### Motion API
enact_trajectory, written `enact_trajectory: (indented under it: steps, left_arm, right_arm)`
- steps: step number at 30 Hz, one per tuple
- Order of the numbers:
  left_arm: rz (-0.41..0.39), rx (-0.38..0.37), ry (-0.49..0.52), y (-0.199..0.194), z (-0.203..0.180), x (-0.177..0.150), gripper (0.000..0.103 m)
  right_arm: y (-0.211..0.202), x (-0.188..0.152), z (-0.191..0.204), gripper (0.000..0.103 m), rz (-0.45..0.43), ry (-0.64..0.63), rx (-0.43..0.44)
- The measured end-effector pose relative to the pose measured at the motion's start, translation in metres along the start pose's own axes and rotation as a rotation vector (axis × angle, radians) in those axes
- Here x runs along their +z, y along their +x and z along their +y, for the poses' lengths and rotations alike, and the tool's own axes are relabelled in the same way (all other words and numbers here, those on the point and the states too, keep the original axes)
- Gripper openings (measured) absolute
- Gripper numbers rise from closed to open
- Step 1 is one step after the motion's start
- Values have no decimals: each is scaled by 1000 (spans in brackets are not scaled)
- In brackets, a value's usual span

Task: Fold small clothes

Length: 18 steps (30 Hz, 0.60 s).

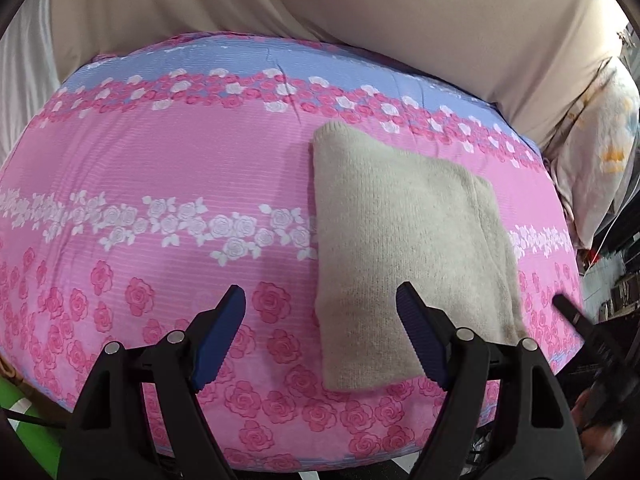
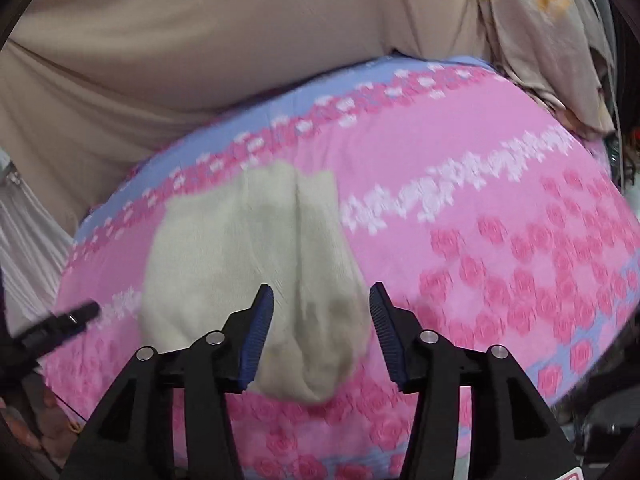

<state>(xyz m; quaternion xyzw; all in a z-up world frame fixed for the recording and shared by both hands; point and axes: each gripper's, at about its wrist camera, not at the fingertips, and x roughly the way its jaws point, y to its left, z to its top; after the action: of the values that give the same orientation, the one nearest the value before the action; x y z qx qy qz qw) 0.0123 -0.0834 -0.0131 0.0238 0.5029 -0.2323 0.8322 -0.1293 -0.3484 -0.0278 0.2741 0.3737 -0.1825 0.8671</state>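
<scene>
One folded beige knit garment point(image 1: 404, 248) lies on one pink rose-print bedspread point(image 1: 160, 160), toward 3 o'clock of the spread's centre in the left wrist view. Two grippers are counted: the left gripper point(image 1: 320, 336), its two blue-padded fingers point(image 1: 222, 336) spread apart at 6 o'clock, and the right gripper point(image 2: 320, 334), likewise with two fingers parted. One beige sheet point(image 1: 360, 8) hangs at 12 o'clock, and one pale printed cloth point(image 1: 600, 152) at 3 o'clock.

A fuzzy, matt beige knit garment point(image 1: 404, 248) is laid on a smooth printed cotton-like rose bedsheet point(image 1: 160, 168). Ribbed blue pads point(image 1: 420, 340) are seen on matt black plastic fingers.
</scene>
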Motion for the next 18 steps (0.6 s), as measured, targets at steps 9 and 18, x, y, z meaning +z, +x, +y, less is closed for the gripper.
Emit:
enact_trajectory:
  steps: [9,18]
  left_arm:
    - [-7,27,-25,-1,2,-4,75]
    - [-1,50,-65,1,15,-6,75]
  right_arm:
    - [110,22,33,9,204,-67,124]
    - [104,54,22,10,81,-195,-14]
